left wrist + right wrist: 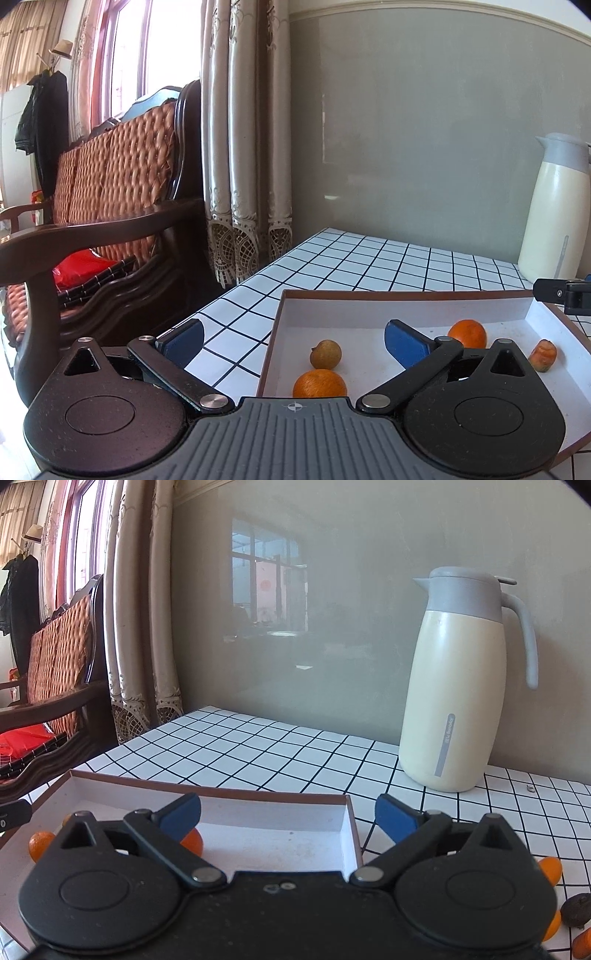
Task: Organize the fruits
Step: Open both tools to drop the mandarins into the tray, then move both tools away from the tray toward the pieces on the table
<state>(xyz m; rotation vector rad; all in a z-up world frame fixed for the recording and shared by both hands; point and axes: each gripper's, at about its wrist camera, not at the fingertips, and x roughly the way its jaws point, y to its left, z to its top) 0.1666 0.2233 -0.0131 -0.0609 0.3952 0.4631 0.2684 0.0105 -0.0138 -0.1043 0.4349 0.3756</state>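
Plainly between picks, the left gripper [293, 341] and right gripper [288, 818] gape empty over the box [406, 308]; loose fruit [578, 910] beside it needs grasping next.

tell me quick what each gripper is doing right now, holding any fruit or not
left gripper: jaws open wide, holding nothing, fruit lies loose in the box.
right gripper: jaws open wide, holding nothing.

Wide-open, empty left tool [293, 341] over white tray [406, 306] with two oranges [319, 384], small fruits.
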